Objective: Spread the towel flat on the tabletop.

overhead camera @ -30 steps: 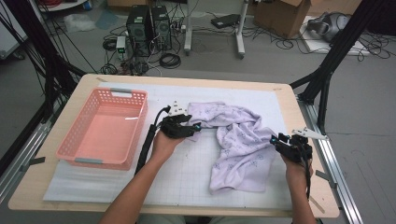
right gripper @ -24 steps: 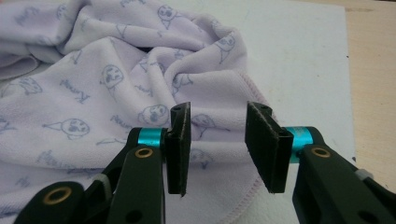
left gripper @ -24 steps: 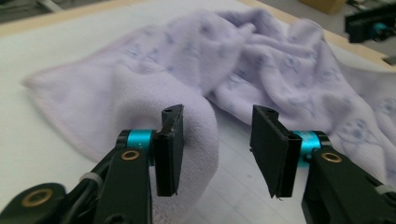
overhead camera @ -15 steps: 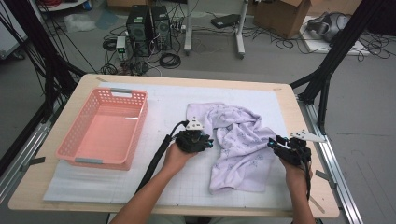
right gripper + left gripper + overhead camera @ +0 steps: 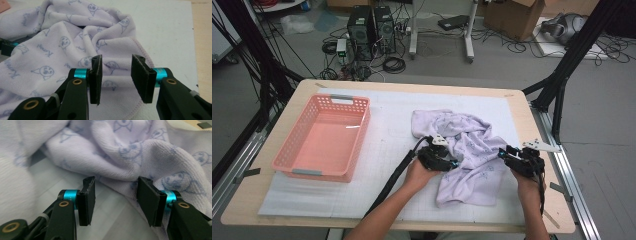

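Note:
A crumpled lilac towel (image 5: pixel 472 145) with a small printed pattern lies on the white mat, right of centre. My left gripper (image 5: pixel 453 164) is at the towel's left edge, low over the mat. Its jaws have just been opening and now stand apart; in the left gripper view the left gripper (image 5: pixel 116 181) has bare mat between its jaws and a towel (image 5: pixel 130 152) fold just past the tips. My right gripper (image 5: pixel 503 154) rests at the towel's right edge. In the right gripper view the right gripper (image 5: pixel 117 58) is open over the hemmed towel (image 5: pixel 62 45) border, pads not pressing.
An empty pink plastic basket (image 5: pixel 362 131) sits on the left of the mat. The wooden table edge (image 5: pixel 527 125) runs close behind my right hand. Black frame posts, cables and computer towers stand on the floor beyond the table.
My left hand has moved right and toward me along the towel's left side, lower over the mat. The right hand has kept still. The towel lies much as before.

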The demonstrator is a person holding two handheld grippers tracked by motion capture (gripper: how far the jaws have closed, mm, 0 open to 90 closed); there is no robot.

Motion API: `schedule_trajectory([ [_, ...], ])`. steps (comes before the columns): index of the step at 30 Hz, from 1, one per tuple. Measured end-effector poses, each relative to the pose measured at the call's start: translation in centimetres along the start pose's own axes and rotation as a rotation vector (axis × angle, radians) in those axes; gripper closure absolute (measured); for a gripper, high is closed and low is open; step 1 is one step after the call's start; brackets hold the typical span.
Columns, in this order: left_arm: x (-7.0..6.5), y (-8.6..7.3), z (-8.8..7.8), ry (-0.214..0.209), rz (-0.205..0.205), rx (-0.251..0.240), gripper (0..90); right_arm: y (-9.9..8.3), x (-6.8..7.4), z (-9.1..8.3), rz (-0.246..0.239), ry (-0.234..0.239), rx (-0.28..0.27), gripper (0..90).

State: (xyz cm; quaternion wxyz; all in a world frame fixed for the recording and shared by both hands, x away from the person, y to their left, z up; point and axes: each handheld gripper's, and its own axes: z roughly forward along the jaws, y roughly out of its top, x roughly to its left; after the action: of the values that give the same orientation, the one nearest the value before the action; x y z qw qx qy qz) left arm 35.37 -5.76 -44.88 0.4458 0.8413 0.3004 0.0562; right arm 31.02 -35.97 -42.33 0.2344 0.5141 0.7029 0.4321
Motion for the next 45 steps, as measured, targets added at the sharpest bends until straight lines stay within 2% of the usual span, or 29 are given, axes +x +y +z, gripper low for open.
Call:
schedule_trajectory([
  [5,-1.6,0.6,1.2,-0.029,0.034,0.009,50.4,0.0,0.0,-0.1,0.004,-0.001,-0.002,62.4],
  [7,-2.4,0.7,1.7,-0.015,0.064,0.015,50.2,0.0,-0.1,-0.1,0.003,-0.002,-0.002,62.6],
  [11,-2.4,0.8,1.9,-0.010,0.070,0.018,52.1,0.0,-0.1,-0.1,0.004,0.002,0.000,62.8],
  [12,-2.4,0.8,1.9,-0.008,0.075,0.018,54.3,0.0,-0.1,0.0,0.003,0.002,-0.001,62.8],
  [13,-2.4,0.8,1.9,-0.025,0.073,0.014,58.2,0.0,0.0,0.0,0.002,0.002,-0.001,62.8],
  [14,-2.3,0.8,1.9,-0.051,0.060,0.012,67.6,0.0,0.0,0.1,0.004,0.003,-0.001,62.9],
  [15,-2.3,0.8,1.9,-0.055,0.050,0.011,73.7,0.0,0.0,0.1,0.000,0.004,0.003,63.0],
  [17,-2.1,0.8,1.8,-0.049,0.051,0.007,79.1,0.0,0.1,0.0,-0.001,0.006,0.002,63.2],
  [18,-1.9,0.9,1.6,-0.039,0.042,0.008,80.1,0.0,0.1,0.0,0.005,0.005,-0.001,63.3],
  [20,-1.1,0.7,0.9,0.010,0.027,0.000,80.8,-0.1,0.0,-0.2,0.007,0.006,-0.004,63.3],
  [24,1.5,-0.4,-1.3,0.072,-0.040,-0.013,81.0,-0.2,-0.3,-0.1,0.018,0.009,0.000,63.3],
  [25,2.0,-0.6,-1.9,0.096,-0.041,-0.019,81.0,-0.2,-0.2,0.0,0.019,0.010,0.003,63.3],
  [27,3.2,-1.0,-3.1,0.144,-0.063,-0.040,81.1,-0.2,0.0,0.1,0.013,0.017,0.011,63.2],
  [28,3.8,-1.3,-3.7,0.162,-0.086,-0.057,81.1,-0.2,0.1,0.1,0.005,0.018,0.010,63.2],
  [31,5.4,-1.7,-5.4,0.210,-0.119,-0.085,81.2,-0.2,0.5,0.3,-0.005,0.032,0.016,63.1],
  [33,6.2,-2.0,-6.5,0.251,-0.128,-0.104,81.3,-0.2,0.9,0.6,-0.006,0.046,0.026,62.8],
  [36,7.4,-2.3,-7.9,0.311,-0.139,-0.116,81.3,-0.2,1.7,1.2,-0.035,0.066,0.048,62.3],
  [40,8.7,-2.9,-9.2,0.361,-0.163,-0.127,81.3,-0.2,3.2,2.0,-0.061,0.114,0.079,59.6],
  [42,9.1,-3.1,-9.5,0.370,-0.174,-0.131,81.2,-0.2,4.1,2.6,-0.071,0.157,0.090,57.1],
  [44,9.1,-3.1,-9.4,0.365,-0.168,-0.131,81.2,-0.2,5.2,3.2,-0.086,0.208,0.116,55.2],
  [45,9.0,-3.2,-9.3,0.365,-0.164,-0.135,81.1,-0.3,5.8,3.6,-0.108,0.215,0.135,54.9],
])
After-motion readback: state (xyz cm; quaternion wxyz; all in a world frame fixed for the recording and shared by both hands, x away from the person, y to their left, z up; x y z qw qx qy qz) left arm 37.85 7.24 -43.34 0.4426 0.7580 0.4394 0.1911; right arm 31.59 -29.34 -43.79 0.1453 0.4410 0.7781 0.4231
